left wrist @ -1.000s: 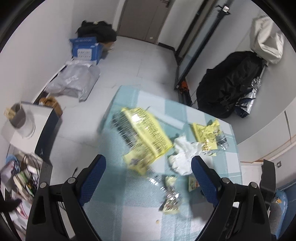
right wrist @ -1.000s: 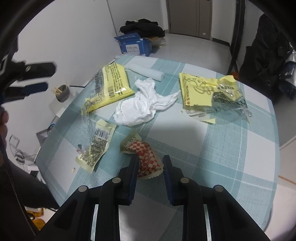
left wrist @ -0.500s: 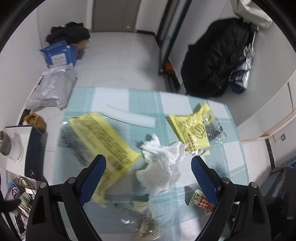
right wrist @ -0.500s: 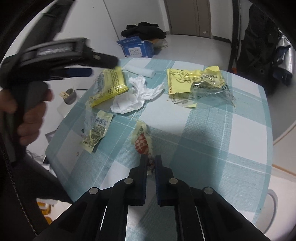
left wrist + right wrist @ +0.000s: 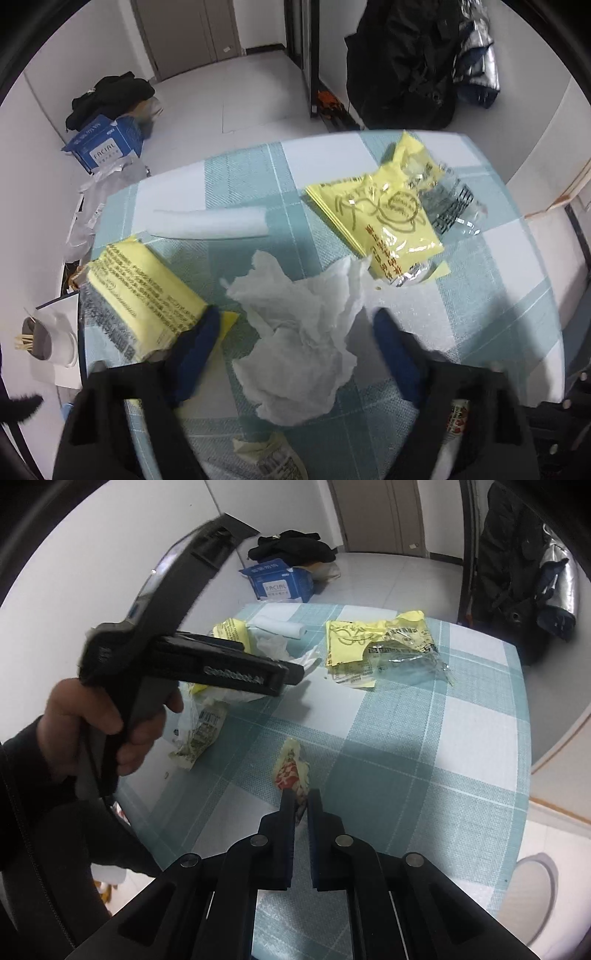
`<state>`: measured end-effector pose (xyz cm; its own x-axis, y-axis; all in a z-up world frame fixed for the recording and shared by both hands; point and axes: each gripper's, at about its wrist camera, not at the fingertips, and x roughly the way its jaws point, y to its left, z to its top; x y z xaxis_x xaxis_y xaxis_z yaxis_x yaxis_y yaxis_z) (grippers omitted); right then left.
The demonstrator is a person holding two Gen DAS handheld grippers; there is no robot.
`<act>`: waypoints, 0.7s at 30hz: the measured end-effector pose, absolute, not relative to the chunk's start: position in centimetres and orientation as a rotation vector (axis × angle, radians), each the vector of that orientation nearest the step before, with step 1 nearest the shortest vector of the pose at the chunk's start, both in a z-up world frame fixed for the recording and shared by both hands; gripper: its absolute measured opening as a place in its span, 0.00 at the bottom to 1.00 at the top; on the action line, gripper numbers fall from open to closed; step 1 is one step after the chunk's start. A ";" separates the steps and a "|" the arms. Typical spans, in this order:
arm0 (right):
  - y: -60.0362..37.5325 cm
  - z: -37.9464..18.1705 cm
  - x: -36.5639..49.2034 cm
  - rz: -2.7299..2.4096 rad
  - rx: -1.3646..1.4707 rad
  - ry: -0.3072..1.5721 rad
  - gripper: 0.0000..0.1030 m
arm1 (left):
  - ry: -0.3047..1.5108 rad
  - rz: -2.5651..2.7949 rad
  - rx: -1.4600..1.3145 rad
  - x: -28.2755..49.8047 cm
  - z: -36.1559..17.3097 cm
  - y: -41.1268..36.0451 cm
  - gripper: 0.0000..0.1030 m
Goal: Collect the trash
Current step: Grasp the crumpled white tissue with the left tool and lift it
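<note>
My left gripper (image 5: 295,321) is open, low over the checked table, its blue fingers on either side of a crumpled white tissue (image 5: 299,332). A yellow wrapper (image 5: 144,295) lies by its left finger, another yellow wrapper (image 5: 388,214) at the far right. My right gripper (image 5: 301,797) is shut on the end of a red-and-white checked wrapper (image 5: 290,770), held just above the table. The left gripper (image 5: 295,670) shows in the right wrist view over the tissue (image 5: 273,646). A small printed wrapper (image 5: 199,734) lies at the table's left.
A white foam roll (image 5: 210,223) lies at the table's far side. The teal checked table (image 5: 424,746) ends at a rounded right edge. On the floor beyond are a blue box (image 5: 103,147), dark clothes and a black bag (image 5: 402,62). A cup with sticks (image 5: 40,339) stands left.
My left gripper has moved forward and down until its fingers straddle the white tissue. My right gripper has closed on the red-and-white wrapper and lifted its end.
</note>
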<state>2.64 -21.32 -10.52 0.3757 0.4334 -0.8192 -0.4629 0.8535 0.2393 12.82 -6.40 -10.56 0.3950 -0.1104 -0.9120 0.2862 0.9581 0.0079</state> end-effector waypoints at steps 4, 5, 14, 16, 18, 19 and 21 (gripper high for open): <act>-22.1 -10.6 3.1 0.566 -0.001 1.051 0.05 | 1.166 -0.301 0.172 12.7 -10.8 -7.1 0.44; -22.3 -10.6 3.1 0.561 0.006 1.052 0.05 | 1.165 -0.307 0.173 12.6 -10.7 -7.2 0.39; -22.6 -10.5 2.7 0.546 0.005 1.049 0.05 | 1.196 -0.362 0.060 12.2 -10.2 -6.3 0.07; -22.6 -10.6 2.8 0.542 0.008 1.049 0.05 | 1.200 -0.390 0.012 11.9 -9.8 -5.8 0.06; -22.7 -10.6 2.9 0.535 0.015 1.050 0.05 | 1.197 -0.419 -0.045 11.8 -9.3 -5.6 0.06; -22.8 -10.7 3.0 0.532 0.018 1.050 0.05 | 1.194 -0.434 -0.079 11.6 -8.9 -5.2 0.06; -22.8 -10.8 3.3 0.527 0.028 1.054 0.05 | 1.189 -0.463 -0.140 11.4 -8.3 -4.6 0.06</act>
<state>3.26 -22.78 -10.84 0.3823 0.4265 -0.8198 -0.4000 0.8761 0.2693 11.35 -4.62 -8.31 0.2915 -0.4183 -0.8603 0.2733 0.8983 -0.3442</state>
